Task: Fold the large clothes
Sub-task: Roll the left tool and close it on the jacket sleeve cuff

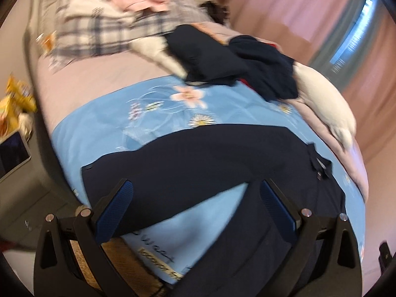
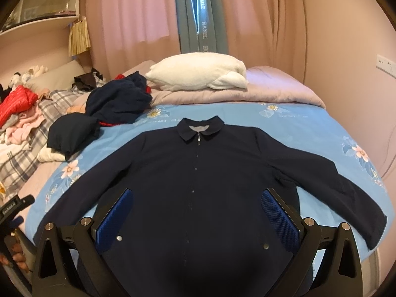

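Note:
A navy zip jacket point(image 2: 198, 173) lies flat, front up, on the blue floral sheet point(image 2: 297, 126), collar far, both sleeves spread out. My right gripper point(image 2: 196, 195) is open and empty above the jacket's lower front, blue pads on either side of the zip line. In the left wrist view, which is blurred, my left gripper point(image 1: 195, 193) is open and empty over the jacket's left sleeve point(image 1: 198, 158). The left gripper also shows at the left edge of the right wrist view point(image 2: 14, 208).
A heap of dark navy clothes point(image 2: 111, 106) lies at the jacket's far left. A white folded blanket point(image 2: 198, 74) sits on a pink quilt point(image 2: 272, 91) behind. Plaid bedding and pink and red clothes point(image 2: 19, 113) pile at the left. Curtains point(image 2: 259, 24) hang behind.

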Tool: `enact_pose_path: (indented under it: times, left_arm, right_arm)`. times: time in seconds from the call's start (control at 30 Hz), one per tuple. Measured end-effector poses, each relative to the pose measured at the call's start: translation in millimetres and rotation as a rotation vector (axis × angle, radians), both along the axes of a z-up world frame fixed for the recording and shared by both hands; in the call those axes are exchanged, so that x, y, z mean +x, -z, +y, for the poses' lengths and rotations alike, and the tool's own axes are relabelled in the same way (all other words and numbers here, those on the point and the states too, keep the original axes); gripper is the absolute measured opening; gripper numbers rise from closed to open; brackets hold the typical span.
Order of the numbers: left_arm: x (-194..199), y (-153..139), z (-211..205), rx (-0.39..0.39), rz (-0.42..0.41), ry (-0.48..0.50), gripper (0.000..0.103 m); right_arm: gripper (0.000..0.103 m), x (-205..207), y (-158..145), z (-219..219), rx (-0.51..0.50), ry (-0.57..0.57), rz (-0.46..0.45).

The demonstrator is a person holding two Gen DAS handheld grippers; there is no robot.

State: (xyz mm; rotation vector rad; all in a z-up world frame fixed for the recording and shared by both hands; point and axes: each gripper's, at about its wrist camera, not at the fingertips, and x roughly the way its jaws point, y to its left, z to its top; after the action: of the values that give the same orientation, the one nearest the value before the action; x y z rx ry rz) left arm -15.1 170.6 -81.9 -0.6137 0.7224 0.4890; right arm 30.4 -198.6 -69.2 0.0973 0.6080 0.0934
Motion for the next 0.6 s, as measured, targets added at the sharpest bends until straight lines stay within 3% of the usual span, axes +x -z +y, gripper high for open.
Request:
enact_pose_path:
  times: [0.33, 0.6]
  left_arm:
    - [-33.3, 52.7, 77.7, -0.145, 0.045, -0.244, 0.101]
    - [-46.9, 87.9, 105.8, -0.251, 0.057, -0.301, 0.096]
  right_arm:
    - [0.103, 4.8, 2.0, 7.5, -0.013, -0.021, 0.009]
    - [0.103, 5.0, 2.1, 13.5, -0.025, -0.047, 0.007]
